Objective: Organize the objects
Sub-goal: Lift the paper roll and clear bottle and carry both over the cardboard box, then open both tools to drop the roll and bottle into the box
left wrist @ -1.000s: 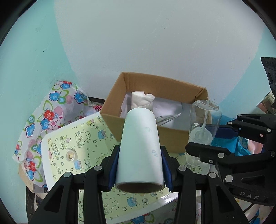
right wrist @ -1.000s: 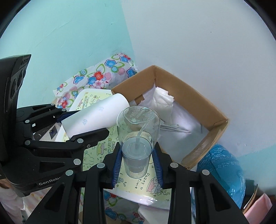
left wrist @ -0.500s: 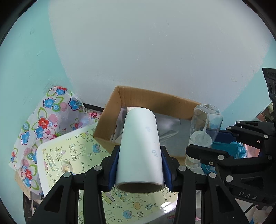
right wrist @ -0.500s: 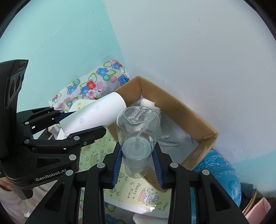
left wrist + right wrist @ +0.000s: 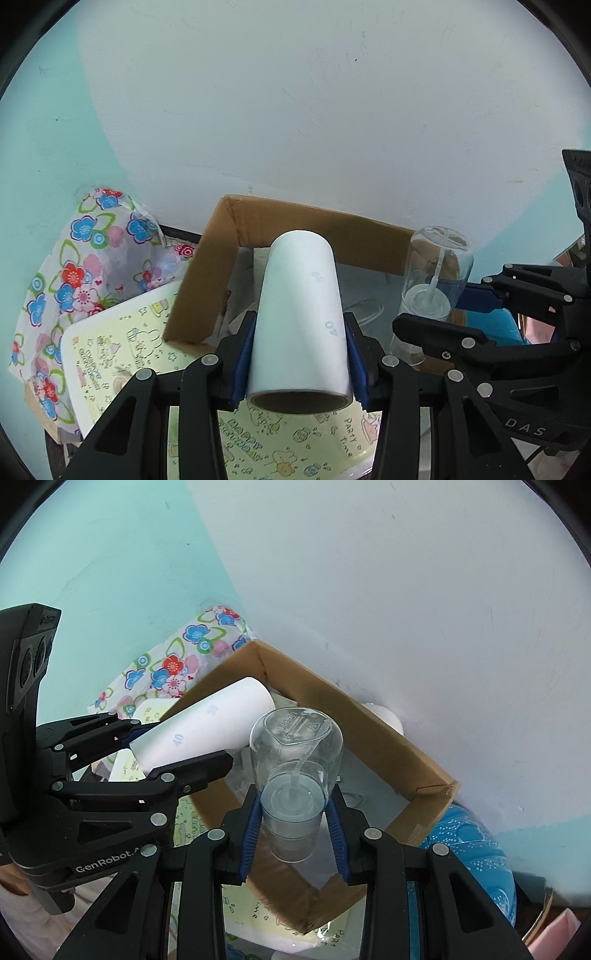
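My left gripper [image 5: 298,363] is shut on a white paper roll [image 5: 299,317] with a brown cardboard core, held over the near edge of an open cardboard box [image 5: 280,218]. In the right wrist view the same white paper roll [image 5: 207,727] pokes out of the left gripper [image 5: 173,749] at the left. My right gripper [image 5: 293,821] is shut on a clear plastic bottle [image 5: 295,764] with a tube inside, held over the cardboard box [image 5: 369,720]. The clear plastic bottle [image 5: 432,284] also shows at the right in the left wrist view. White paper lies inside the box.
A yellow cartoon-print tray [image 5: 110,365] lies under and left of the box. Flowered cloth [image 5: 85,266] is bunched at the left against the teal and white wall. A blue dotted bag [image 5: 469,853] sits right of the box. A pink thing peeks in at the bottom right corner.
Both grippers have moved forward toward the wall with their loads, so the box now lies lower and closer beneath them. Neither grip has changed.
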